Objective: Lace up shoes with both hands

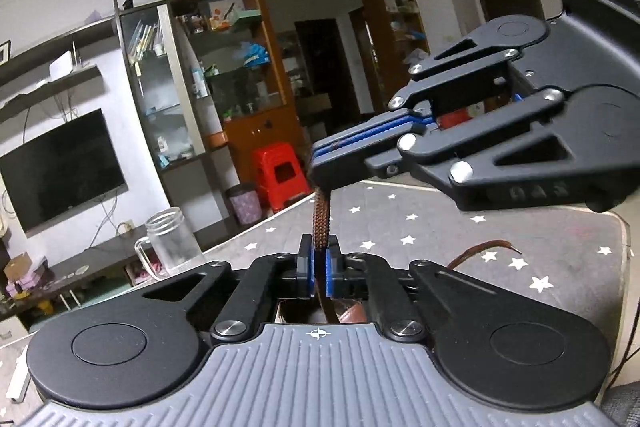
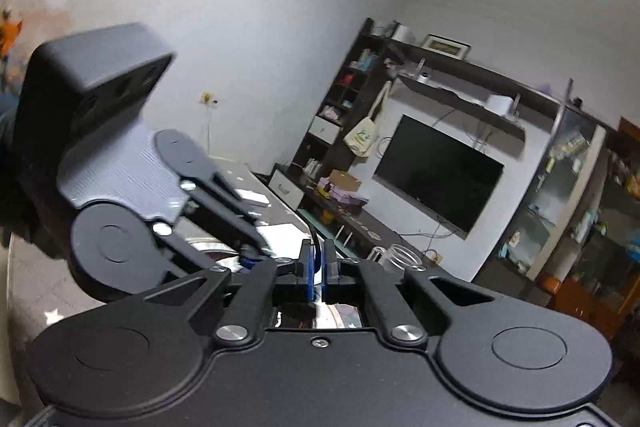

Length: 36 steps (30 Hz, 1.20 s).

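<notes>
Left wrist view
Left gripper (image 1: 319,259): sitting at lower centre, fingers (image 1: 305,259) pinching the lace between the blue pads.
Lace (image 1: 321,223): brown and braided, running straight up from the left gripper to the right gripper's tips; below the pads it is passing down under the gripper body.
Right gripper (image 1: 320,163): reaching in from the right edge, fingers closed tight on the upper end of the lace.
Lace end (image 1: 486,250): a loose brown piece lying curved on the surface, right of centre.
Surface (image 1: 420,227): grey cloth with white stars, filling the middle and right.
Jar (image 1: 172,241): clear glass with a handle, standing at lower left on the surface edge.
Stool (image 1: 280,175): red, standing on the floor behind, at centre.
TV (image 1: 60,167): dark, hanging on the wall at left.

Right wrist view
Right gripper (image 2: 318,263): at lower centre, fingers nearly together; a dark strand is showing in the narrow gap.
Left gripper (image 2: 256,255): blurred, coming in from the left toward the right gripper's tips.
TV (image 2: 436,175): right of centre on the wall.
</notes>
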Each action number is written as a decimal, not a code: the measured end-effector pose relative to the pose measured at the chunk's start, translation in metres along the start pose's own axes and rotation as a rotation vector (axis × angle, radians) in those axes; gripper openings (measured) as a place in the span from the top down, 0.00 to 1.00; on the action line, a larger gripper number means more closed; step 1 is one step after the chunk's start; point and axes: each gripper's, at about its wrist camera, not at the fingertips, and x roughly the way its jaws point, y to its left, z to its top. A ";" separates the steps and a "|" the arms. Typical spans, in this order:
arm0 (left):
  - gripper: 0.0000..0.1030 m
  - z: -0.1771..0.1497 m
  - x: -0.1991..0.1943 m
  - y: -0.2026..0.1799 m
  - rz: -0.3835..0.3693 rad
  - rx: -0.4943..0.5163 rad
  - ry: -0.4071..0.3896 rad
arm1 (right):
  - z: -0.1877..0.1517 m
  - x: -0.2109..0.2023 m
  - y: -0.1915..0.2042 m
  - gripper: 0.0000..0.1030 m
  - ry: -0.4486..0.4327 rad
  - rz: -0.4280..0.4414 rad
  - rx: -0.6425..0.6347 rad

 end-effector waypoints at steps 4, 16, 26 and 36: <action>0.95 -0.004 0.000 -0.007 -0.020 0.024 0.024 | -0.015 0.005 -0.010 0.91 0.070 0.013 0.076; 0.95 -0.018 0.031 -0.023 -0.050 0.139 0.165 | -0.067 0.011 -0.003 0.72 0.234 -0.048 0.264; 0.95 -0.024 0.048 -0.018 -0.081 0.201 0.209 | -0.085 0.037 0.018 0.59 0.285 -0.068 0.354; 0.95 -0.035 0.066 -0.020 -0.151 0.296 0.234 | -0.083 0.026 0.017 0.59 0.306 -0.094 0.297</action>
